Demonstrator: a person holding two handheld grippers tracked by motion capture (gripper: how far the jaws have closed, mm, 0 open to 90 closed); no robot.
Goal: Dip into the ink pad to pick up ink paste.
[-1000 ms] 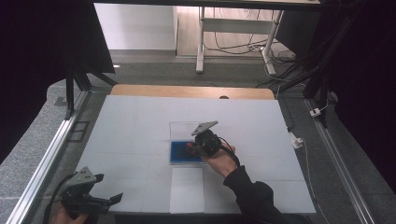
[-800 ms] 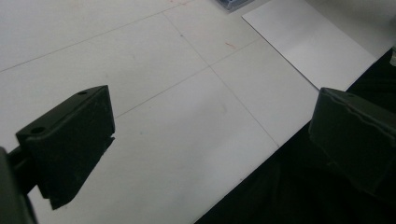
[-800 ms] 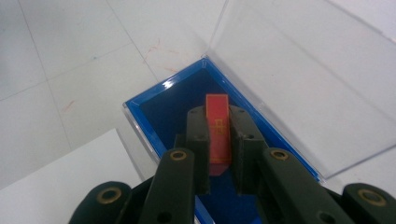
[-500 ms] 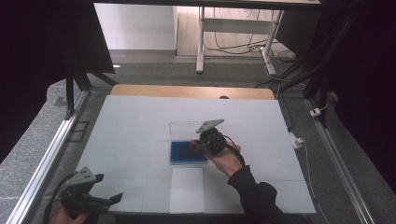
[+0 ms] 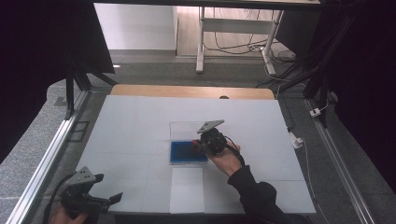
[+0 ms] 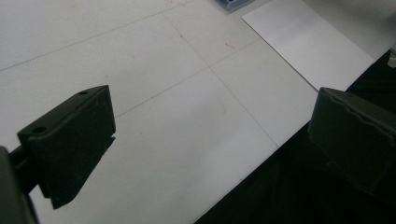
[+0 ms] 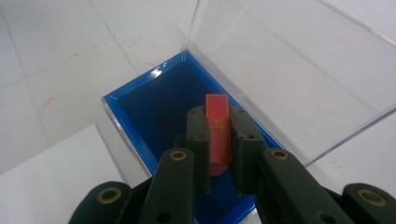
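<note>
At the centre of the right gripper view, the right gripper (image 7: pixel 218 140) fingers pinch a small red piece (image 7: pixel 217 133) over the blue-lined box (image 7: pixel 140 109); best lowered level before release, while the left gripper (image 6: pixel 210 140) fingers stand wide, empty.

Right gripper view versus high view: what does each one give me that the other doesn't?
Right gripper view: a thin orange-red flat piece clamped upright between the right gripper's black jaws, over the blue-lined tray.

High view: the left gripper near the table's front left corner, jaws open, and a white paper sheet lying just in front of the box.

Both: the shallow blue-lined tray with its clear plastic lid standing open on the white tabletop.
</note>
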